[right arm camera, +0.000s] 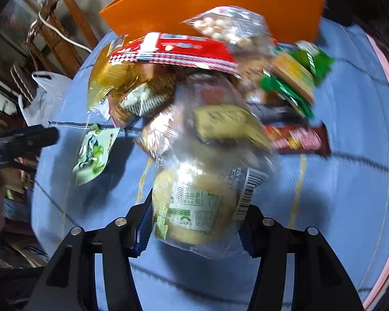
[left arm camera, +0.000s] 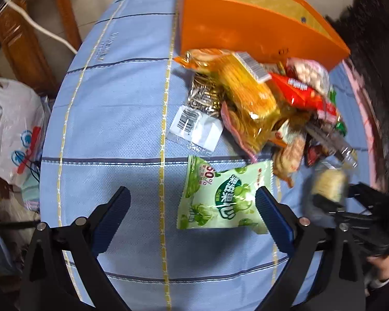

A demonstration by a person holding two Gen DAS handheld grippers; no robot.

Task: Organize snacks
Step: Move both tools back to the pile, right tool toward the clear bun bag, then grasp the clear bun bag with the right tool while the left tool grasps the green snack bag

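- Open orange cardboard box (left arm camera: 246,26) at the far edge of the blue checked tablecloth (left arm camera: 111,129); the heap of snack packets (left arm camera: 259,98) lies outside, against its wall.
- Right gripper (right arm camera: 194,223), half-closed, clamps a clear-wrapped yellow pastry (right arm camera: 192,207).
- Left gripper (left arm camera: 192,212) gapes wide, empty, beside a green packet (left arm camera: 220,197).

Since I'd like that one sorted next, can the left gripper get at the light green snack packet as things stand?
Probably yes. The left gripper is open above the blue tablecloth, and the light green snack packet lies flat beside its right finger, nothing covering it.
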